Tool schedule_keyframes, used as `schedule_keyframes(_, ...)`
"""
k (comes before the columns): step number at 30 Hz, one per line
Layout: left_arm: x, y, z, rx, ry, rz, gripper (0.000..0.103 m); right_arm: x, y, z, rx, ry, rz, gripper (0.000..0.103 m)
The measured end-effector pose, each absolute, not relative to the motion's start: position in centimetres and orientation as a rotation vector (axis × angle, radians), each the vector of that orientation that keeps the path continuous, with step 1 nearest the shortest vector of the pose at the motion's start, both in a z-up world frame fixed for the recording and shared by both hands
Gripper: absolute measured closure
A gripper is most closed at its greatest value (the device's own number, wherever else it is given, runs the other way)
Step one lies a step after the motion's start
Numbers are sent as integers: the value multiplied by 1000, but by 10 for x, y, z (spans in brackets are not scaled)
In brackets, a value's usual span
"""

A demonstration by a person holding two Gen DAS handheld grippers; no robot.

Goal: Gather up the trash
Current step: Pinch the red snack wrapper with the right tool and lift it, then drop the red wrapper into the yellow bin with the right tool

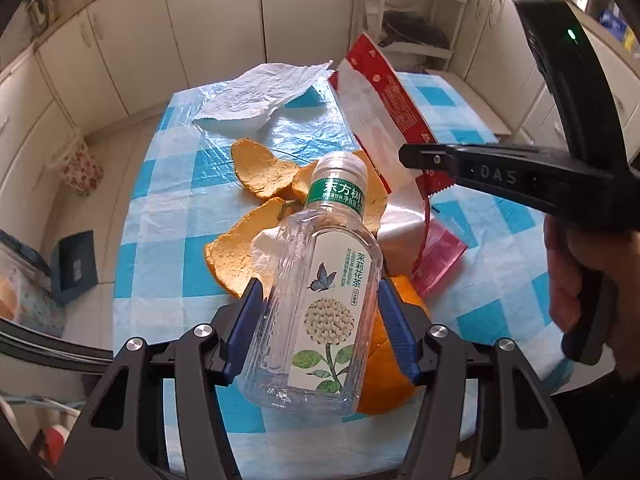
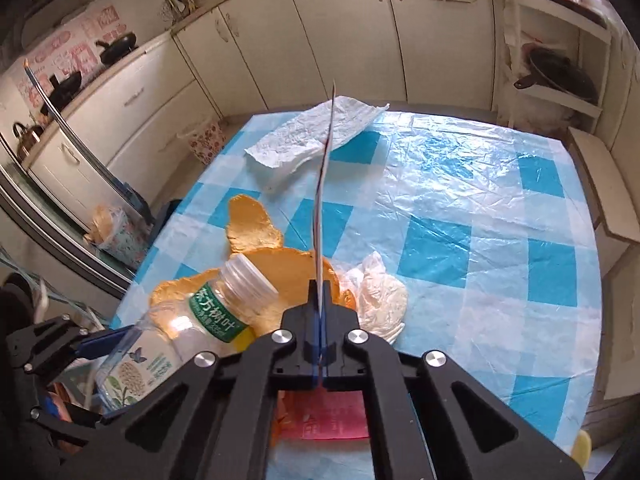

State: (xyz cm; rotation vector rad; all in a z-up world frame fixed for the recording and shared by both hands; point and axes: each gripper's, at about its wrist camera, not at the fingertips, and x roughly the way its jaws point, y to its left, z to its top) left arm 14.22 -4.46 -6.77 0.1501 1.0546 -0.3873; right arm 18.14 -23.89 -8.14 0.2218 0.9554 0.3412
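Left claw (image 1: 318, 320) clamped across the middle of an empty clear bottle (image 1: 320, 280), cap pointing away and body tilted just above the orange peel (image 1: 260, 168), likely so it can be carried off without dragging the scraps along. Right claw (image 2: 320, 312) pressed together on a thin red-and-white wrapper (image 1: 384, 100), gripped at one edge so the sheet stands on edge over the bench (image 2: 480, 208). Not yet gathered: crumpled paper towel (image 2: 316, 136) at the far side, wadded clear plastic (image 2: 380, 296) just beside the peel.
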Motion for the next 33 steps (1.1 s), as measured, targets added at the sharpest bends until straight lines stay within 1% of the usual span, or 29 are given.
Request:
schedule_keyframes(5, 146, -19, -49, -26, 1019, -427, 48, 163, -267, -55, 454, 839, 449, 102)
schedule_keyframes(9, 148, -5, -42, -139, 1006, -455, 49, 149, -289, -38, 556, 764, 478, 102)
schedule_keyframes(13, 144, -2, -34, -184, 963, -493, 49, 140, -302, -18, 574, 713, 479, 102)
schedule_keyframes(16, 141, -4, -31, -200, 947, -516, 49, 126, -312, -4, 535, 683, 454, 102)
schedule_keyframes(19, 137, -12, -25, -202, 925, -544, 52, 115, -323, 0, 480, 678, 402, 102)
schedule_keyframes(20, 134, -15, -23, -200, 919, -554, 53, 111, -327, 0, 459, 680, 382, 102)
schedule_keyframes(21, 131, -19, -21, -199, 912, -563, 67, 106, -331, 0, 440, 683, 361, 102)
schedule_keyframes(22, 130, -23, -20, -196, 915, -577, 78, 103, -337, -2, 428, 685, 345, 102)
schedule_keyframes(23, 130, -27, -21, -201, 925, -596, 80, 99, -343, -4, 421, 689, 331, 102)
schedule_keyframes(28, 134, -52, -36, -99, 995, -544, 81, 77, -371, -20, 394, 728, 252, 102)
schedule_keyframes(29, 134, -56, -39, -71, 1000, -529, 78, 73, -376, -24, 392, 738, 241, 102)
schedule_keyframes(30, 134, -60, -42, -44, 1014, -526, 71, 68, -381, -26, 388, 745, 232, 102)
schedule_keyframes(31, 132, -63, -43, -16, 1014, -508, 66, 65, -385, -28, 386, 753, 224, 102)
schedule_keyframes(32, 130, -65, -43, 14, 1000, -488, 51, 62, -389, -31, 385, 762, 220, 102)
schedule_keyframes(33, 127, -69, -43, 47, 985, -484, 34, 60, -393, -32, 383, 771, 216, 102)
